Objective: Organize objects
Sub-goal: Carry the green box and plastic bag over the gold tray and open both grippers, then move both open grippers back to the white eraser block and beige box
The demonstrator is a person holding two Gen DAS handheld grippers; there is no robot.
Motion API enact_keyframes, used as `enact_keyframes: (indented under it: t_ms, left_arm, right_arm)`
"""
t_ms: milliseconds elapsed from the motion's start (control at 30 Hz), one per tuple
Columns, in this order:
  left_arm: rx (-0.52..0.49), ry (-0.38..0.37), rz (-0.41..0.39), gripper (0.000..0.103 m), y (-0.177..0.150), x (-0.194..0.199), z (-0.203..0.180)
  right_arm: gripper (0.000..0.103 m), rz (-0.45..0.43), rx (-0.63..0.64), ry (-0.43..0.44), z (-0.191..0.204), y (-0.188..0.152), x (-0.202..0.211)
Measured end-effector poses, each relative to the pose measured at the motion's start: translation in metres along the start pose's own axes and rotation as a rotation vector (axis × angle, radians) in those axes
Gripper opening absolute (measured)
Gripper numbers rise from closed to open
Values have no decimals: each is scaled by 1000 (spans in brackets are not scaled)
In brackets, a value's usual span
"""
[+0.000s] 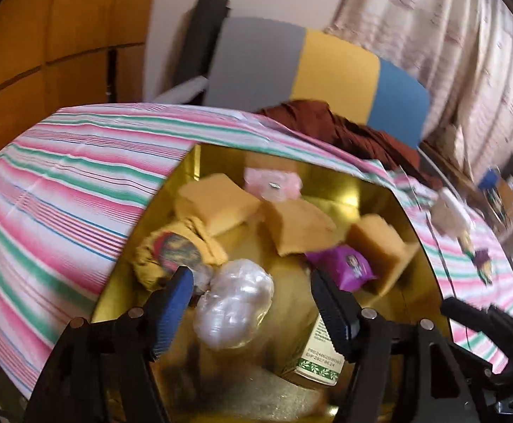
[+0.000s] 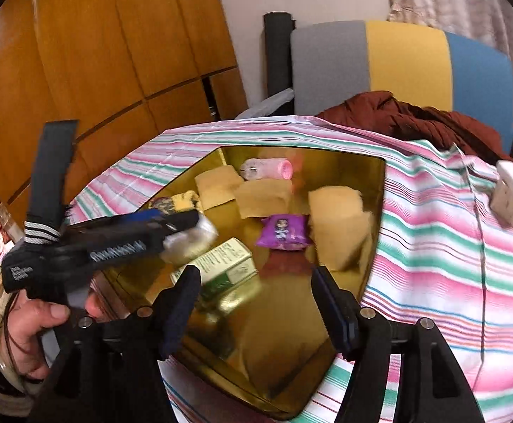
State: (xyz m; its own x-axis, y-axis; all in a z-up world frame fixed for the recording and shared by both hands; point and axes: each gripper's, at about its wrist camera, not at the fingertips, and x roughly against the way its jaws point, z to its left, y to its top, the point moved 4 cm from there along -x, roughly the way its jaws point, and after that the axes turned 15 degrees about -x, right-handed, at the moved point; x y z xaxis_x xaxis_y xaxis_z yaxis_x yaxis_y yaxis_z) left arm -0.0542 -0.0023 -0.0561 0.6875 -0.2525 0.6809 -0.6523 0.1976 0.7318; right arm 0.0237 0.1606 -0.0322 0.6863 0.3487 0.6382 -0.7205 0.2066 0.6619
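Gold tray (image 2: 372, 183), open centre, perhaps blurred rim

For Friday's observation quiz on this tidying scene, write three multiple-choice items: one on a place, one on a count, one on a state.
1. Where does the purple packet lie?
A. inside the gold tray
B. on the striped cloth
C. on the chair

2. How many tan sponge blocks are in the tray?
A. one
B. three
C. six

3. How do the right gripper jaws stand?
A. shut on the green box
B. shut on nothing
C. open, holding nothing

Key: 1 A, gold floor surrounds it; 2 B, three separate blocks show; 3 C, bare tray shows between them.
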Motion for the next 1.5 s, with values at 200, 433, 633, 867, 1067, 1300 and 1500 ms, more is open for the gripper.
enact_keyframes:
  t_ms: [200, 433, 633, 867, 1067, 1300, 1500]
  left_arm:
    - [28, -15, -8, 71, 5, 1, -2]
    - [-28, -112, -24, 71, 12, 1, -34]
    - [-87, -161, -12, 71, 13, -1, -64]
    - [-153, -192, -6, 71, 14, 2, -93]
    - [-195, -224, -3, 71, 17, 4, -112]
    - [-216, -247, 22, 71, 14, 5, -129]
    - [-249, -256, 41, 71, 13, 4, -144]
  right_arm:
    - [70, -16, -60, -14, -16, 1, 7]
    - [73, -37, -109, -33, -31, 2, 13]
    - [74, -45, -168, -51, -50, 2, 16]
    - [75, -67, -235, -74, -72, 3, 22]
    - [77, -107, -283, -124, -103, 10, 32]
    - [77, -185, -252, -257, -174, 63, 47]
    - [85, -236, -252, -338, -249, 137, 61]
